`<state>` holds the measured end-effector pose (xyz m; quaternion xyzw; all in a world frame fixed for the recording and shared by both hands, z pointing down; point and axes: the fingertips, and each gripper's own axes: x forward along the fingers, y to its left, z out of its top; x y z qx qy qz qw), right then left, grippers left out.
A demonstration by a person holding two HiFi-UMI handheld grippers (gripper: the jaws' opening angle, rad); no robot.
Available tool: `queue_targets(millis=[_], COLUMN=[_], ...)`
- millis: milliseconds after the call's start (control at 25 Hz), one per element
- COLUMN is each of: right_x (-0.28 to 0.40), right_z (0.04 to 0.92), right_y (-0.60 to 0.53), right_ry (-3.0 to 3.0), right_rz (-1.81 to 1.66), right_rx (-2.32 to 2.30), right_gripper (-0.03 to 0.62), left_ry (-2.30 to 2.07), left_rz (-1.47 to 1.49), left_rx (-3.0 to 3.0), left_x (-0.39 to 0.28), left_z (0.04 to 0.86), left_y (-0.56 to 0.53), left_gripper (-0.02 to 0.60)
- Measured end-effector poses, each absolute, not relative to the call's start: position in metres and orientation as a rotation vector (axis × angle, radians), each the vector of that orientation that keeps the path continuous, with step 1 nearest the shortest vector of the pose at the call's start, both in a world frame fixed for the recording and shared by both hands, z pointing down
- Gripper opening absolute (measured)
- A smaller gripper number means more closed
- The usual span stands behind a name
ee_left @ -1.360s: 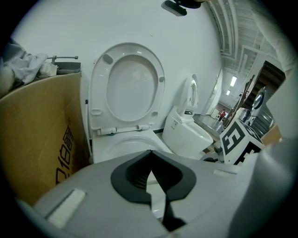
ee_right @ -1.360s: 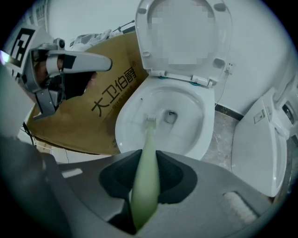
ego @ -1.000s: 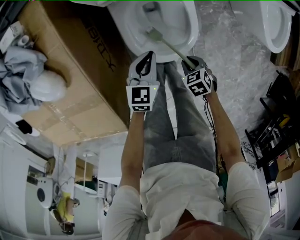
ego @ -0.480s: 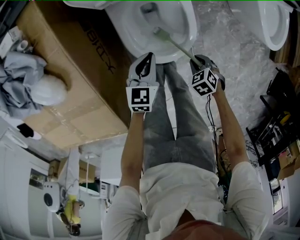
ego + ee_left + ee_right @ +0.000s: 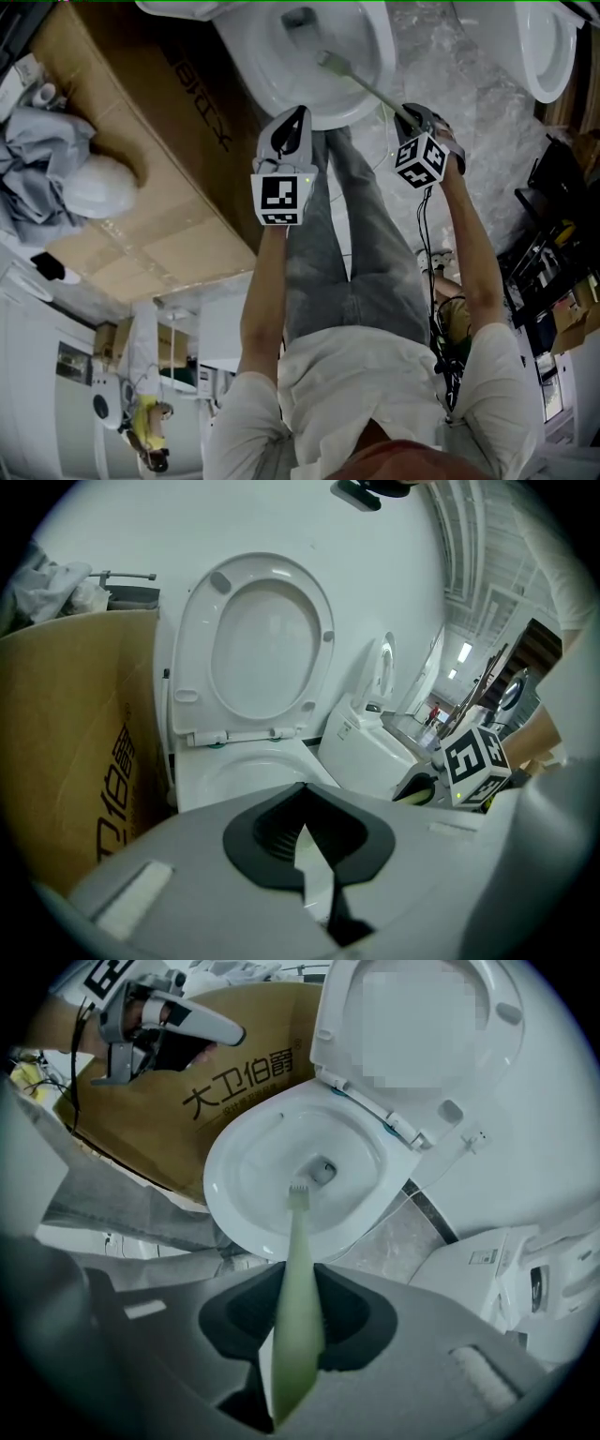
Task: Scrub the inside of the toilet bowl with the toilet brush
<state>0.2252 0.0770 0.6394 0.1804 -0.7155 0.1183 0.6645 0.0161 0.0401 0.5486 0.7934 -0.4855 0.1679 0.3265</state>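
Right gripper (image 5: 410,114): my jaws are clamped on the pale green handle of the toilet brush (image 5: 298,1279). I hold it near its rear end, so the full length reaches down into the bowl while I stay above the rim.
Toilet brush head: it sits inside the toilet bowl (image 5: 267,56), low on the inner wall and just beside the drain opening. I cannot tell whether the bristles are pressed onto the porcelain.
Brush angle: the handle slants from my right side across the front rim toward the bowl's middle. That slant suits scrubbing the lower wall.
Left gripper (image 5: 295,117): my jaws are together with nothing between them. It hovers over the near rim, to the left of the brush. I judge it is parked there to stay out of the brush's way.
Seat and lid (image 5: 262,649): both stand raised against the wall, which leaves the whole bowl open to the brush.
Surroundings: a cardboard box (image 5: 141,141) stands just beside the toilet on my left, and a second toilet (image 5: 548,47) sits well apart on my right.
Stage: scrubbing looks under way, with the brush down in the bowl.
Risk: a handle held this far back may twist in my jaws if I press hard.
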Motion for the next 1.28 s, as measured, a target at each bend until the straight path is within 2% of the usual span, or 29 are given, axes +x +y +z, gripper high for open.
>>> queue_targets(millis=[640,1280], right_x=[0.230,0.245], right_z=[0.643,0.649], right_y=[0.036,-0.030], right_ry=[-1.566,-1.592], right_rz=[0.118,-0.076], right_rx=[0.370,0.200], right_gripper=[0.091,0.092], left_ry=[-1.249,-1.414], left_rz=[0.423,0.406], left_rx=[2.083,1.962], left_x=[0.012,0.022], left_z=[0.547,0.537], left_y=[0.026,0.000], left_gripper=[0.017,0.017])
